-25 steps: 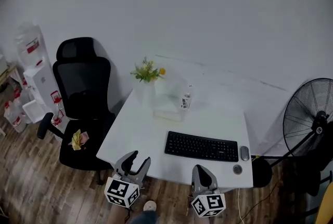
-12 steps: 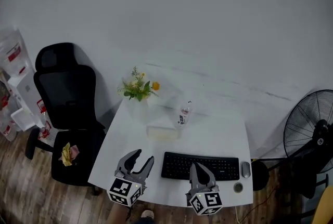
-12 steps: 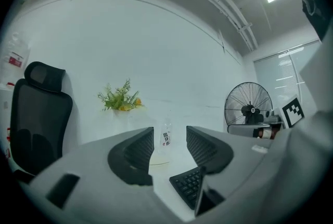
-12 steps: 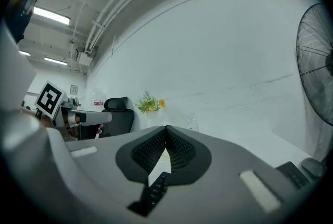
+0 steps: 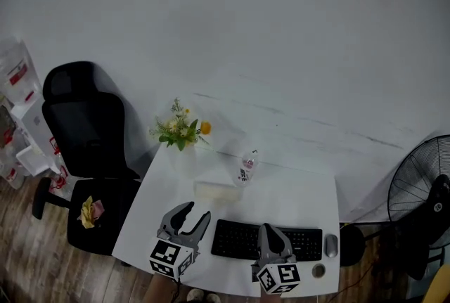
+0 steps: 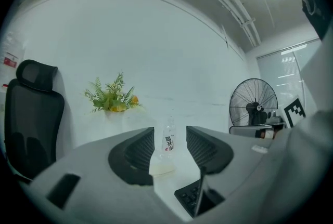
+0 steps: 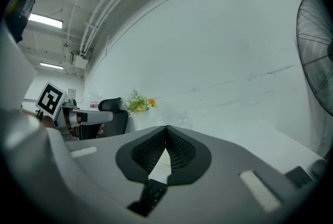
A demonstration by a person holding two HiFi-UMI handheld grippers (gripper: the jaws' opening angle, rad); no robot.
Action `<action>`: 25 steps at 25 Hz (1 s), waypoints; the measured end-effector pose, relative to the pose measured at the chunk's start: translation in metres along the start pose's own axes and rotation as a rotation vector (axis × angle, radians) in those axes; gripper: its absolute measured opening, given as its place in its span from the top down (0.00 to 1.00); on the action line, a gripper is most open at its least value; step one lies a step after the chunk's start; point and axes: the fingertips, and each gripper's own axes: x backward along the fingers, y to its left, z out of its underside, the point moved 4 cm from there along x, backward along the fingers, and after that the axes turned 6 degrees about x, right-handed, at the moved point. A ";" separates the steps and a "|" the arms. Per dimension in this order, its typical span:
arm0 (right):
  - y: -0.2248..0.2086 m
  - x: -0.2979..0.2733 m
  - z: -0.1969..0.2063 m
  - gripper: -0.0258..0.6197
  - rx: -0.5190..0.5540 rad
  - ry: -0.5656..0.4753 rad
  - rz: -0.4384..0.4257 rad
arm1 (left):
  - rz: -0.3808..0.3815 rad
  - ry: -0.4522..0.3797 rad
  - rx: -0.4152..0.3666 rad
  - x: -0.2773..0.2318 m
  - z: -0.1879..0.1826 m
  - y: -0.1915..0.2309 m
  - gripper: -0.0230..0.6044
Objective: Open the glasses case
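A pale oblong glasses case (image 5: pixel 219 190) lies closed on the white desk (image 5: pixel 299 200), behind the keyboard. In the left gripper view the case (image 6: pixel 162 166) shows low and far between the jaws. My left gripper (image 5: pixel 195 212) hovers over the desk's front left, open and empty, short of the case. My right gripper (image 5: pixel 268 228) sits over the keyboard's front edge, its jaws shut together on nothing. From their own cameras, the left gripper (image 6: pixel 169 137) has a clear gap and the right gripper (image 7: pixel 166 129) has its pads touching.
A black keyboard (image 5: pixel 267 241) lies between the grippers, with a mouse (image 5: pixel 331 245) at its right. A clear bottle (image 5: pixel 246 166) and a potted plant (image 5: pixel 181 131) stand behind the case. An office chair (image 5: pixel 84 133) is left of the desk, a fan (image 5: pixel 422 189) right.
The view has closed in on the desk and both grippers now reach over its front edge by the keyboard. The jaws have kept their states: left open, right shut.
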 end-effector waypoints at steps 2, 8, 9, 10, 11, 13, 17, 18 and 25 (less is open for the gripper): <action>-0.004 -0.008 0.004 0.95 0.005 0.013 -0.015 | -0.008 0.013 -0.017 -0.013 0.003 0.002 0.66; -0.015 -0.029 0.016 0.95 0.011 0.067 -0.055 | 0.034 0.119 -0.201 -0.062 0.010 -0.001 0.68; -0.017 -0.032 0.018 0.95 0.012 0.077 -0.061 | 0.051 0.142 -0.235 -0.071 0.012 -0.002 0.68; -0.018 -0.035 0.019 0.95 0.012 0.086 -0.066 | 0.068 0.166 -0.269 -0.081 0.014 -0.004 0.68; -0.019 -0.038 0.021 0.95 0.011 0.094 -0.073 | 0.086 0.189 -0.302 -0.090 0.018 -0.005 0.68; -0.021 -0.043 0.025 0.95 0.012 0.113 -0.084 | 0.124 0.244 -0.373 -0.107 0.028 -0.008 0.68; -0.024 -0.048 0.035 0.95 0.016 0.152 -0.104 | 0.188 0.373 -0.540 -0.135 0.057 -0.010 0.68; -0.025 -0.048 0.037 0.95 0.014 0.162 -0.108 | 0.200 0.409 -0.581 -0.141 0.065 -0.009 0.68; -0.023 -0.070 0.065 0.95 0.003 0.181 -0.146 | 0.276 0.698 -0.906 -0.182 0.147 0.022 0.68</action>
